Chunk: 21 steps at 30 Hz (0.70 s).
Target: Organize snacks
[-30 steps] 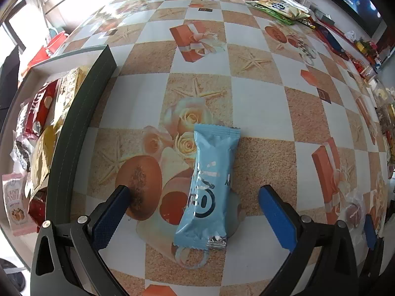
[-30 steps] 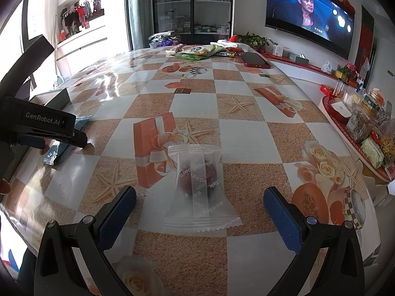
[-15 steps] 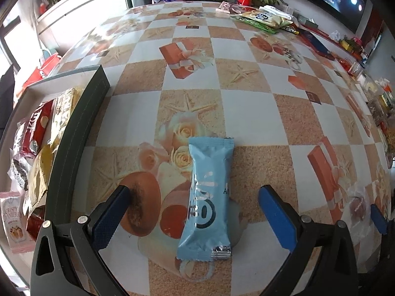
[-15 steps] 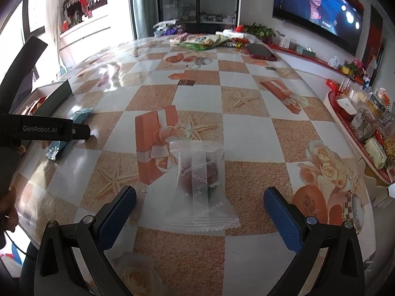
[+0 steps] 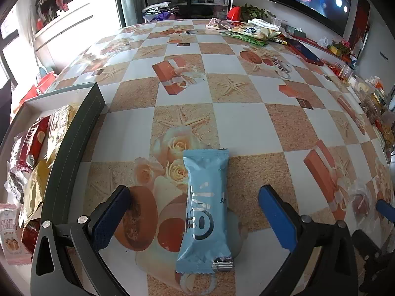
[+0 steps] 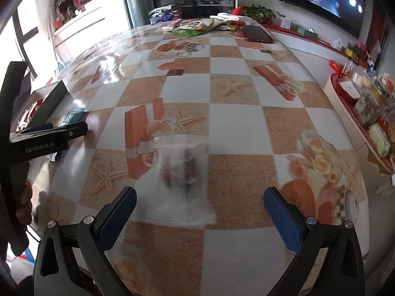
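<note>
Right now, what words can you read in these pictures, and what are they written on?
"GenRobot.AI": on the side of the left claw, seen from the right wrist.
"CRISPY": on the pink-edged snack packet in the box; the line beneath is partly cut off.
Blue snack packet: only a round logo and "A" show; the rest is unreadable.
Clear-wrapped snack: too blurred.
Red packet: letters too distorted.

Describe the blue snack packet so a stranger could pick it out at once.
On the checkered table, right of the dark-walled box of snacks, the light blue packet lies flat between the open left gripper fingers. The clear-wrapped snack is see-through; the boxed ones are red and gold.
</note>
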Each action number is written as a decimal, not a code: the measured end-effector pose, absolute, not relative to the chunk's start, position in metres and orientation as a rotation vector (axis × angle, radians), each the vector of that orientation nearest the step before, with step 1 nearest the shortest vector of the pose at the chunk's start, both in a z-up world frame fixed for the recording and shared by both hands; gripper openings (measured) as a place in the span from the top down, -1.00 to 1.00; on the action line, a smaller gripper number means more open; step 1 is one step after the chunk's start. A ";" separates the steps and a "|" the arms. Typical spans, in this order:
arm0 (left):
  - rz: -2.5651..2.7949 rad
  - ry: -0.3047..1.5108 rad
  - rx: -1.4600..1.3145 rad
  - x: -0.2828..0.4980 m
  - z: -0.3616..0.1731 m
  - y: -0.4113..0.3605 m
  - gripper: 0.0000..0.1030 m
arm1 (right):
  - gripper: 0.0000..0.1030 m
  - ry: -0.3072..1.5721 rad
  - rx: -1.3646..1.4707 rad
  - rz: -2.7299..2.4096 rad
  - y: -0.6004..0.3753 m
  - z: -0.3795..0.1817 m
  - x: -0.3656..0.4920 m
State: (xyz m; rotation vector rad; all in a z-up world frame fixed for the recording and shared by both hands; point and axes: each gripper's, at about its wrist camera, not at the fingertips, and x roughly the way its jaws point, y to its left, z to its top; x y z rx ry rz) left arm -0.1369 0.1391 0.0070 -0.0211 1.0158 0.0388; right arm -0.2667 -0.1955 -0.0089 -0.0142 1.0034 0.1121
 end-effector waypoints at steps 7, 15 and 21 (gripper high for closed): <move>0.055 1.037 -0.029 -0.135 0.007 0.139 -1.00 | -1.00 1.021 0.026 0.080 -0.202 -0.007 -0.263; 0.057 1.145 -0.033 -0.124 0.007 0.137 -1.00 | -1.00 1.073 0.015 0.133 -0.183 -0.007 -0.231; 0.010 1.166 -0.014 -0.130 0.012 0.127 -0.67 | 0.36 1.074 -0.073 0.155 -0.173 0.000 -0.234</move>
